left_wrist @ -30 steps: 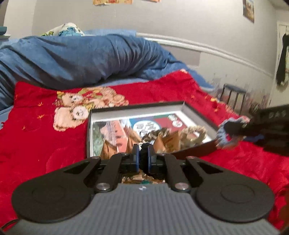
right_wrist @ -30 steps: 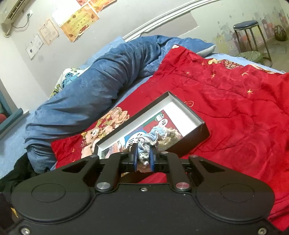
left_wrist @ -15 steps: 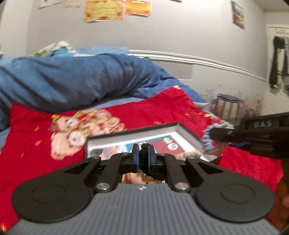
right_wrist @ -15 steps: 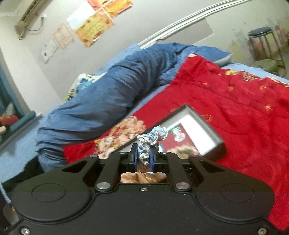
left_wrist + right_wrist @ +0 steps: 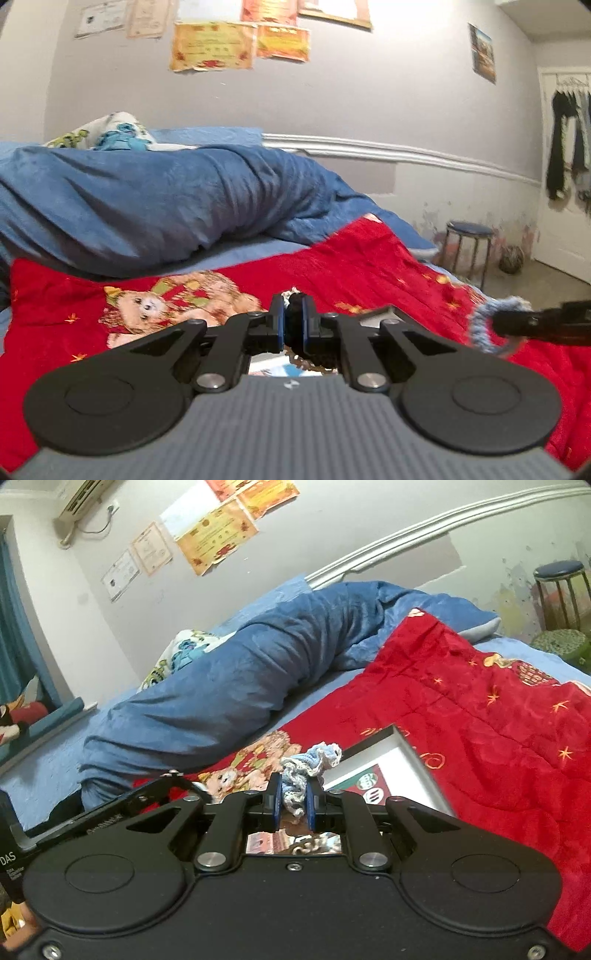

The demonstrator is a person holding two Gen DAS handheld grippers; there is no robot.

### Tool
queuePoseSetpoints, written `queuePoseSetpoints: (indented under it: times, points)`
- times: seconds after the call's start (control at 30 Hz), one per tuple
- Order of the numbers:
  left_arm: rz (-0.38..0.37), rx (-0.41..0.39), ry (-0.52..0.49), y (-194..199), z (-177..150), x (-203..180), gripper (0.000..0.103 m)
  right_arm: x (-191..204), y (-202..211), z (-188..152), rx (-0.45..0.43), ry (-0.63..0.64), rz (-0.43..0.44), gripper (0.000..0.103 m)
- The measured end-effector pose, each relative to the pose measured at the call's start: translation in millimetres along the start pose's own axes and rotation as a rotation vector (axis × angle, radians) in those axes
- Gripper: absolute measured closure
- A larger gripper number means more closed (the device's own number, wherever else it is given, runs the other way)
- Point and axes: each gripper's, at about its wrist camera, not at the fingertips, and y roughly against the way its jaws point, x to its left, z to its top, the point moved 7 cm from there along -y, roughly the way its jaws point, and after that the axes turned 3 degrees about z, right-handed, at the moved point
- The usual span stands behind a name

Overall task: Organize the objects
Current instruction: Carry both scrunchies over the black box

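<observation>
My left gripper [image 5: 293,319] is shut on a small dark object [image 5: 294,310] and held above the red quilt [image 5: 369,273]. My right gripper [image 5: 293,801] is shut on a blue-and-white knitted scrunchie [image 5: 310,762]; it also shows at the right of the left wrist view [image 5: 484,325]. The black shallow box [image 5: 413,760] with a white inside and a printed picture lies on the quilt under both grippers; only a corner [image 5: 388,312] shows in the left wrist view.
A rolled blue blanket [image 5: 147,206] lies across the back of the bed. A teddy-bear print [image 5: 147,306] marks the quilt at left. A blue stool [image 5: 469,251] and a ball [image 5: 511,258] stand on the floor at right.
Both grippers have risen and tilted up from the box; it has dropped low in both views. The scrunchie stays in the right gripper, the dark object in the left.
</observation>
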Motion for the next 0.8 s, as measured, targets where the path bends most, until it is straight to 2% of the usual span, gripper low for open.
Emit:
queuePoseSetpoints:
  times: [0.07,0.13,0.27,0.37,0.47,0.53,0.7,0.8]
  points:
    - [0.030,-0.006,0.029,-1,2,14,0.092,-5,-5,-1,0.014,-0.002,-0.009,0.090]
    - [0.031,0.008,0.077,-6,8,26,0.092,-8,-12,-3,0.023,0.001,-0.021,0.090]
    - [0.065,0.020,0.088,-17,11,38,0.091,-4,-21,-12,-0.001,0.080,-0.124,0.090]
    - [0.063,0.069,0.111,-25,4,44,0.091,10,-25,-16,-0.011,0.075,-0.126,0.090]
    - [0.038,0.115,0.123,-29,-6,48,0.091,30,-29,-12,-0.016,0.104,-0.104,0.090]
    - [0.038,0.114,0.110,-26,-8,47,0.091,41,-36,-8,0.009,0.137,-0.092,0.090]
    - [0.032,0.112,0.088,-25,-7,40,0.091,50,-63,-9,0.086,0.092,0.027,0.090]
    - [0.040,0.135,0.084,-29,-12,38,0.091,47,-87,-12,0.114,0.099,0.063,0.090]
